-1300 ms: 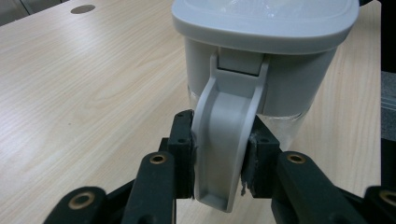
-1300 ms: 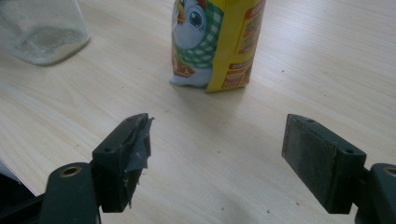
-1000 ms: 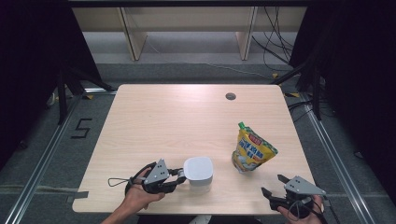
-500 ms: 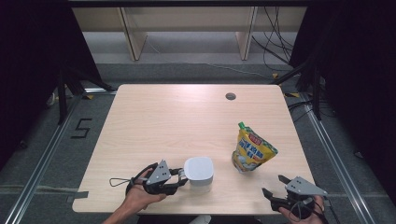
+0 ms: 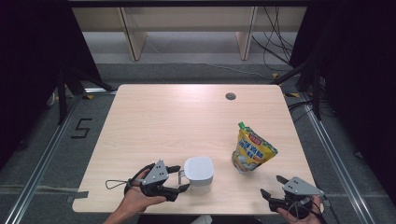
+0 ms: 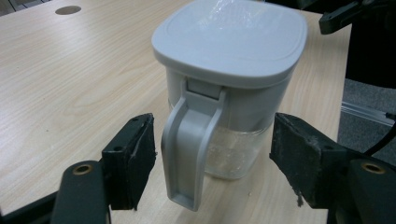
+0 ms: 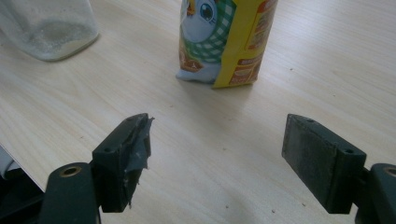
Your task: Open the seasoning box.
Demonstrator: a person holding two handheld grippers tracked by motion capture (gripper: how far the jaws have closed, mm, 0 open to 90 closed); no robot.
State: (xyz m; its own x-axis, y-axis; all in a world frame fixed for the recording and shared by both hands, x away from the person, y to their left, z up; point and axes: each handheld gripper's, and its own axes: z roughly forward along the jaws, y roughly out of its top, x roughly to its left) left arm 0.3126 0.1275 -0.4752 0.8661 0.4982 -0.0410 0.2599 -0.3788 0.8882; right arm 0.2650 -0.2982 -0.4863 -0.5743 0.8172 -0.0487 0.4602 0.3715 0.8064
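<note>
Handle (image 6: 189,154) of the lidded jug (image 5: 199,171) stands free between the left gripper (image 5: 180,178) jaws, which have just been opening; withdraw straight back. Right gripper (image 5: 272,186) waits wide, empty.

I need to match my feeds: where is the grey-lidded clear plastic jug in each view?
High view: grey-lidded clear plastic jug near the front edge, beside the left claw.
Left gripper view: centre, its handle between the open jaws.
Right gripper view: top-left corner.
Shared landmark: yellow stand-up pouch.
</note>
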